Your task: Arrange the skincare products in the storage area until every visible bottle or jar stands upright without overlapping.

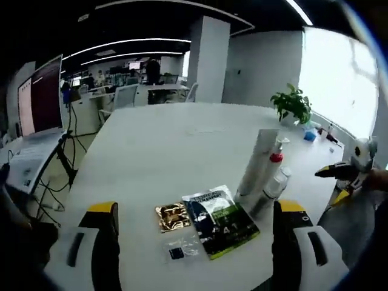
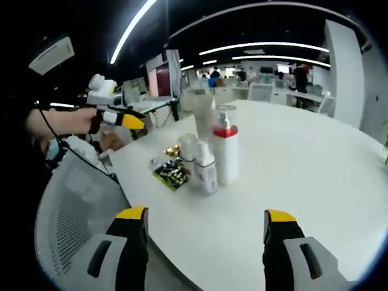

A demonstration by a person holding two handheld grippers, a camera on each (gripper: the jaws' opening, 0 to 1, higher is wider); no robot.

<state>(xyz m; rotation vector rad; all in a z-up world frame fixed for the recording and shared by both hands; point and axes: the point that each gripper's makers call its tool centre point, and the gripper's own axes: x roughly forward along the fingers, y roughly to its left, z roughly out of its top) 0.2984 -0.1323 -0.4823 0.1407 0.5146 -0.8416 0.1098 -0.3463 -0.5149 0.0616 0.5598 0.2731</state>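
Table: a large white table (image 1: pixel 182 145) carries everything; the landmark here is the bottle with the red collar (image 2: pixel 225 153), standing upright near the table's edge.
Tall tube: a white tube (image 1: pixel 259 162) stands upright just beside the red-collared bottle.
Small bottles: in the right gripper view two small white bottles (image 2: pixel 205 167) stand upright, touching or almost touching the red-collared bottle on its near-left side.
Sachets: a dark green sachet (image 1: pixel 219 220) lies flat near the bottle group, a gold sachet (image 1: pixel 173 216) beside it, and a small clear packet (image 1: pixel 180 249) just in front of both.
Left gripper: left gripper (image 1: pixel 194 233) hovers over the table edge in front of the sachets, jaws spread wide, grasping nothing.
Right gripper: right gripper (image 2: pixel 205 239) sits off the table edge, short of the red-collared bottle, jaws wide apart and empty.
Plant: a green potted plant (image 1: pixel 293 104) stands well beyond the bottles.
Chair: a white mesh chair (image 2: pixel 76 212) stands by the table edge.
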